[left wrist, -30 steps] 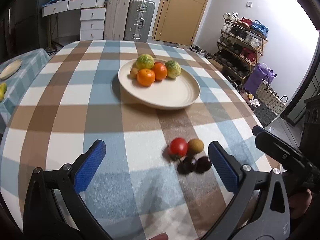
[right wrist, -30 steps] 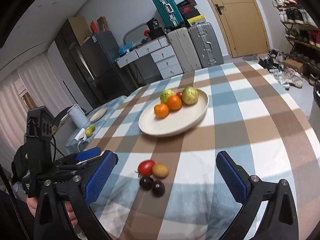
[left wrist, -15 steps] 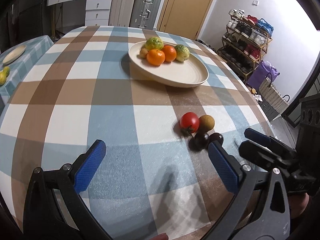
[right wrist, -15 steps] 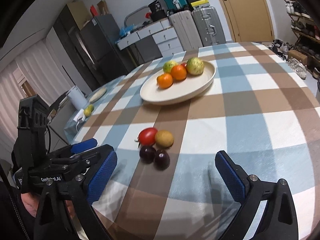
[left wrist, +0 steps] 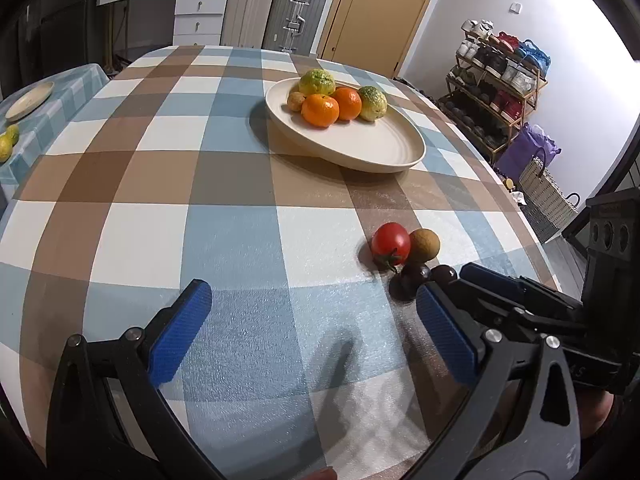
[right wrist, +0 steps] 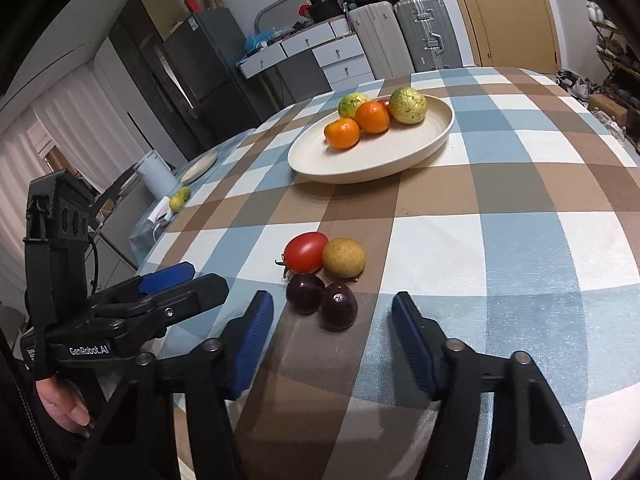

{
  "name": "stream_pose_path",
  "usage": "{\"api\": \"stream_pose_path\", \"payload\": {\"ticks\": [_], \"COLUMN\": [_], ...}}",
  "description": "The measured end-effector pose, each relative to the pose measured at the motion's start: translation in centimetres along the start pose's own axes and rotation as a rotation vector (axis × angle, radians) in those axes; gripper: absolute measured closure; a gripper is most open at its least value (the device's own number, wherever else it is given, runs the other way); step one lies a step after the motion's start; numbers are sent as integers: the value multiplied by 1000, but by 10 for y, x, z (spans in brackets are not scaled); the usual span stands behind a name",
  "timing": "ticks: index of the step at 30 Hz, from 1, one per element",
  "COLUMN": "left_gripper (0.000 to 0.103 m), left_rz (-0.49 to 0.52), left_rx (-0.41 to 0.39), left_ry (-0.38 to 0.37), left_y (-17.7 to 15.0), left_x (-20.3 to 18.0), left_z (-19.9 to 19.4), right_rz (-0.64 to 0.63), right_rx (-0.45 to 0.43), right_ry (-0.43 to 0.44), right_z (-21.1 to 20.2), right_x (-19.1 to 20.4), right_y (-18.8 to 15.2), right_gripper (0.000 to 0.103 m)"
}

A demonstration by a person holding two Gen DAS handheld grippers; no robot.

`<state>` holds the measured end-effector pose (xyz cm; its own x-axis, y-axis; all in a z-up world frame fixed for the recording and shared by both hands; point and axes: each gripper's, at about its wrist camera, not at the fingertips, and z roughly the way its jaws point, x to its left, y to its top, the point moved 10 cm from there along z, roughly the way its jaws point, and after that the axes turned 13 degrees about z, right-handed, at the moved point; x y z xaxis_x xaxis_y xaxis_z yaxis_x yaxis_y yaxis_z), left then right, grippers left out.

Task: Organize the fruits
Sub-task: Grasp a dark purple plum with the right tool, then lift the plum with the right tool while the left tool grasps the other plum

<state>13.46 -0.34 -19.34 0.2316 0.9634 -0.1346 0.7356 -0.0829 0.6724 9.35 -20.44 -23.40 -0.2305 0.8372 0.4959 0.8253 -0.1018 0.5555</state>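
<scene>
A cream plate [left wrist: 384,148] [right wrist: 404,152] on the checked tablecloth holds two oranges [left wrist: 320,109], two green-yellow fruits [left wrist: 373,97] and a small brown fruit. Nearer, a red tomato [left wrist: 390,242] [right wrist: 306,252], a tan round fruit [left wrist: 425,245] [right wrist: 344,257] and two dark plums [right wrist: 339,306] [left wrist: 415,274] lie together on the cloth. My right gripper [right wrist: 333,340] is open and empty, just short of the plums. My left gripper [left wrist: 316,324] is open and empty, left of the cluster. The right gripper's fingers [left wrist: 492,280] show beside the plums.
The table edge curves close on the right, with a shoe rack [left wrist: 500,76] and basket [left wrist: 544,196] beyond. A side table on the left carries a small plate [left wrist: 28,100], green fruits [left wrist: 8,140] and a white jug [right wrist: 156,176]. Suitcases and a door stand at the back.
Both grippers have moved lower and closer to the loose fruit cluster. The right gripper's jaws have narrowed somewhat and now stand just before the two plums. The fruits have not moved.
</scene>
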Motion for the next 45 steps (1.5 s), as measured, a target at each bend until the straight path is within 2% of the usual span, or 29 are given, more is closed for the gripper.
{"api": "stream_pose_path", "payload": {"ticks": [5,9,11,28,45], "left_gripper": [1,1,1,1,1], "left_rz": [-1,4,7,33,81], "left_rx": [10,8,8,28,62], "left_ry": [-2,2,4,24,-1], "left_y": [-1,0,1,2,11], "left_x": [1,1,1,-4,-39], "left_z": [3,2,2,5,27], "right_rz": [-16,-25,-17,25,30], "right_rx": [17,32,38,-10,-95], "right_ry": [-3,-12,-5,42,34], "right_z": [6,10,12,-4,-29], "right_x": [3,3,2,-7,-26], "right_y": [-2,-4,-3,0,10], "right_gripper": [54,78,80,80,80]}}
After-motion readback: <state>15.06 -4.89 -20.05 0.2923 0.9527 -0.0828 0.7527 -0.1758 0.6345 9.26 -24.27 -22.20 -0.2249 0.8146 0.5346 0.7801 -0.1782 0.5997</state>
